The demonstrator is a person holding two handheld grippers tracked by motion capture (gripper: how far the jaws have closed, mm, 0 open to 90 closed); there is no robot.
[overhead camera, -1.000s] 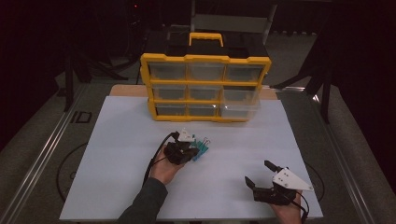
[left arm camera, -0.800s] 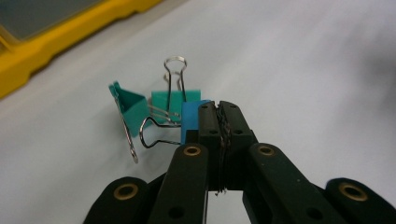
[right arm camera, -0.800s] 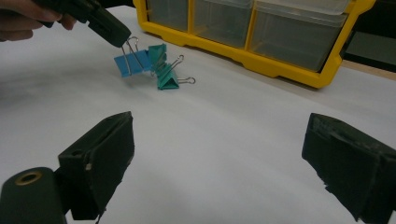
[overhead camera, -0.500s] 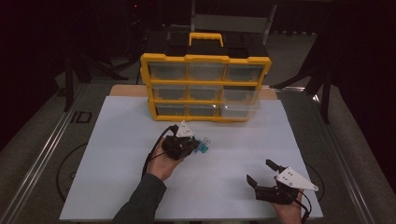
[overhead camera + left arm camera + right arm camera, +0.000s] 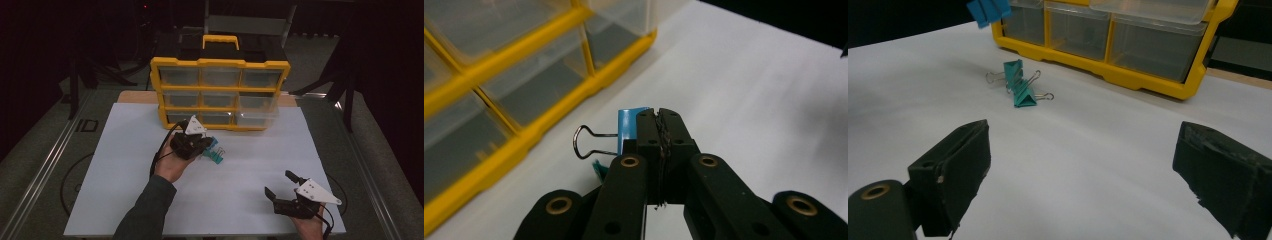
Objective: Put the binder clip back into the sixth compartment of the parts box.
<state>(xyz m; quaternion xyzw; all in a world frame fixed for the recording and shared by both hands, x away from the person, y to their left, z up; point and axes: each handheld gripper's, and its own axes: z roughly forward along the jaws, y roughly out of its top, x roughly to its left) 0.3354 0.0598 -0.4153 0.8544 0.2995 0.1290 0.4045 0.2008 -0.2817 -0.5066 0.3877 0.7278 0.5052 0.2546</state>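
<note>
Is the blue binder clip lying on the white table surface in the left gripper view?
No, the blue binder clip is pinched between the left gripper's shut fingers, above the sheet.

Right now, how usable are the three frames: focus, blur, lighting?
High view: room dark beyond the table, white sheet evenly lit, sharp. Left gripper view: blue binder clip and fingers crisp; the yellow drawer organizer behind is soft and smeared. Right gripper view: near fingers slightly soft, teal binder clips on the sheet in focus, faint shadows only.
</note>
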